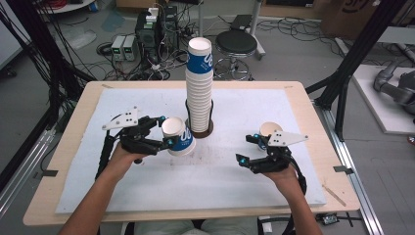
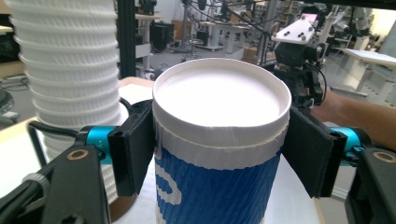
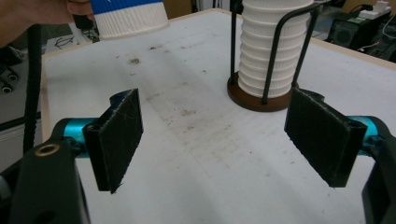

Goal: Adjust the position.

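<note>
Blue-and-white paper cup (image 1: 178, 137), empty inside, we find clamped in the left gripper (image 1: 166, 131) above the mat, just beside the cup stack (image 1: 200, 88) in its holder (image 1: 200, 131). The right gripper (image 1: 248, 148) hangs low over the mat, jaws spread and gripping nothing.

Left gripper (image 1: 166, 131) grips a blue-and-white paper cup (image 1: 178, 137) by its sides, upside down and slightly tilted, just left of the tall cup stack (image 1: 199, 88) in a dark wire holder (image 1: 201, 131). Right gripper (image 1: 248, 149) hovers with jaws spread, nothing between them, over the white mat (image 1: 205, 176); another cup (image 1: 268, 130) sits just behind it.
</note>
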Demonstrator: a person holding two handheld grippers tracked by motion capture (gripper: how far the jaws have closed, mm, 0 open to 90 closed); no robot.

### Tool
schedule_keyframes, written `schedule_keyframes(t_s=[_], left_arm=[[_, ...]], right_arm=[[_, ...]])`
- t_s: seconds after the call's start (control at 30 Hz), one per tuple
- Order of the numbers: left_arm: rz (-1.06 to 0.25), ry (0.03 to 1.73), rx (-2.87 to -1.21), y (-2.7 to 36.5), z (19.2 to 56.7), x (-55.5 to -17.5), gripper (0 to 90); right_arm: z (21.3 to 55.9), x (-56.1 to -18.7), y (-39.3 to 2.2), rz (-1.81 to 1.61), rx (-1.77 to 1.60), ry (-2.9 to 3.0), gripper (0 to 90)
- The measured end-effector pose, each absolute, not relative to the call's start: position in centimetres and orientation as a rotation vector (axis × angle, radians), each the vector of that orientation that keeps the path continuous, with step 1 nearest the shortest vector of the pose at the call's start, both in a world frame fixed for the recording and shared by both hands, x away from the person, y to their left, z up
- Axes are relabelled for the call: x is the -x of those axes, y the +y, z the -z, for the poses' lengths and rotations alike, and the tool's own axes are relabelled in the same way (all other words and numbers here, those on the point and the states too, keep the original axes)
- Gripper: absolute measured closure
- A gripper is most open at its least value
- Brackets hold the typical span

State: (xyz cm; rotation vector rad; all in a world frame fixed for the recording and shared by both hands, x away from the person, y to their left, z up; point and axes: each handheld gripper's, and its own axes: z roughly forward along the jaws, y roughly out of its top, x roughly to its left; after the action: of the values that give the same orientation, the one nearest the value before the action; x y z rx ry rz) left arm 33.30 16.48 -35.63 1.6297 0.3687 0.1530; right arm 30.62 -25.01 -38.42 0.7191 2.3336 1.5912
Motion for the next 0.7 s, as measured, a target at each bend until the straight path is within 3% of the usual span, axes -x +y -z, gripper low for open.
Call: schedule_keyframes(t_s=[0.7], left_arm=[[-0.048,0.243,-1.639,13.6,37.2,-31.9,30.0]], right_arm=[[39.0,-30.5,-19.2,-1.756,-0.476,2.487,19.9]])
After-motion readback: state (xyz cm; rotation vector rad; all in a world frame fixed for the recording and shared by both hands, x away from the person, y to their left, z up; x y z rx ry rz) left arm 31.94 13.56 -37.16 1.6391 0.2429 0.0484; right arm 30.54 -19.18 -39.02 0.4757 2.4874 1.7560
